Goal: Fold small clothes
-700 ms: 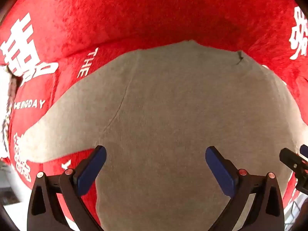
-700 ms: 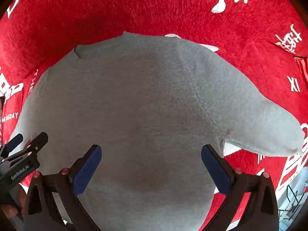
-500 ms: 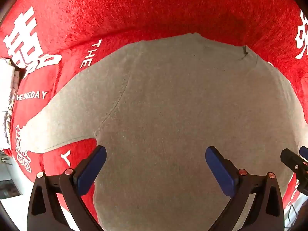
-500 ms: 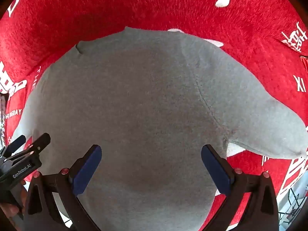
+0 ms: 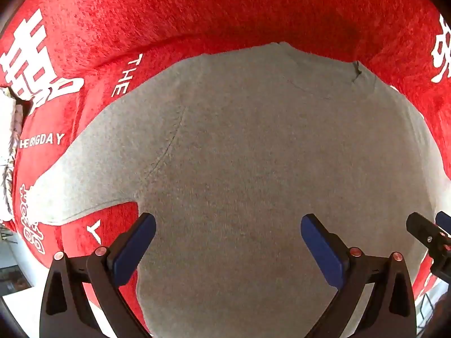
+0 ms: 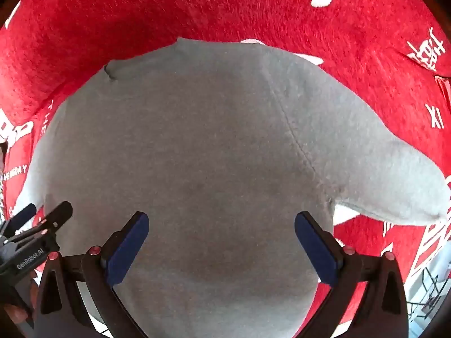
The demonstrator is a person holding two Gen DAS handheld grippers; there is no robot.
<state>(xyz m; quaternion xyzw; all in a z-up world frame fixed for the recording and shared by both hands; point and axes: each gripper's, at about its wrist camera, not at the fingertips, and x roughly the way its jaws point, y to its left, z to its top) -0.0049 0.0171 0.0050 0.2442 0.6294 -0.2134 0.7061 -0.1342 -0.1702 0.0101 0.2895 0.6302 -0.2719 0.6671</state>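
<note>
Left wrist view, read left to right. A red cloth (image 5: pixel 225 8) with white lettering covers the surface and fills the frame's upper and left margins. A grey shirt (image 5: pixel 253 155) lies flat on it, spread from centre left to the right edge: one short sleeve (image 5: pixel 93 174) reaches toward the lower left, and the neckline (image 5: pixel 332 84) sits at upper right. The left gripper (image 5: pixel 228 242) hangs over the shirt's lower body at the bottom of the frame, jaws spread wide with nothing between them. A tip of the other tool shows at the lower right edge.

Right wrist view, same order. The left gripper enters at the lower left. The shirt fills the centre, its collar notch at upper left and its second sleeve (image 6: pixel 394 174) pointing to the right edge. The right gripper (image 6: pixel 221 239) hovers over the lower body, jaws likewise wide and empty.

Folding has apparently not begun. Likely hazards: the plush cloth may be pinched together with the thin shirt if a pad descends at a hem, dragging both; uneven grips by the two tools would skew the fold line; and the grippers, already near each other, may collide when crossing.
</note>
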